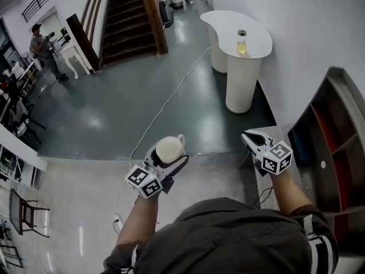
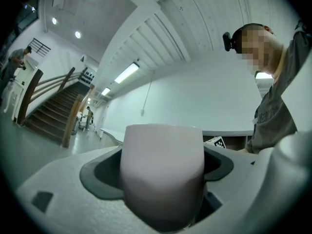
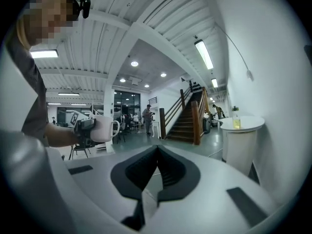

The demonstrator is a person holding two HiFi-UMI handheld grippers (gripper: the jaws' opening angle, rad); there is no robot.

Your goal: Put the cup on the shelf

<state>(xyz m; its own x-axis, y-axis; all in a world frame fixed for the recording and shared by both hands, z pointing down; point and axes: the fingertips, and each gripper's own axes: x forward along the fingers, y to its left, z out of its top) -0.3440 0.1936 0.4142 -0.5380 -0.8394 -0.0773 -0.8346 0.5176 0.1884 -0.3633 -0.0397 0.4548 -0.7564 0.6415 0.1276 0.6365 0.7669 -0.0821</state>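
- left gripper (image 1: 171, 162): fingers clamped on either side of the cup (image 1: 169, 149); cup body fills the gap between the pads in the left gripper view
- cup is white, upright, mouth up, handle on the side away from the person; held in the air over the grey floor (image 1: 102, 113), not resting on anything
- right gripper (image 1: 252, 137): fingers pressed together, pads meeting on the centre line, nothing between them
- shelf (image 1: 342, 144) is at the far right of the head view, against the wall; open compartments with dark dividers, red and orange back panels showing; what's inside is too dark to tell
- cup is well apart from the shelf; the right gripper and its forearm sit between the two
- right gripper hovers over a pale grey ledge (image 1: 283, 135) just beside the shelf's near end
- white curved bench (image 1: 259, 30) stands beyond the shelf along the same wall; carries one bottle (image 1: 242, 41) with yellowish liquid
- white cable (image 1: 171, 99) runs across the floor from the bench side toward the person, passing under the cup
- wooden staircase (image 1: 131, 16) at the back; a person (image 1: 43, 47) stands left of it by a small white table (image 1: 77, 56)
- dark chair (image 1: 25, 213) at lower left, well clear of both grippers
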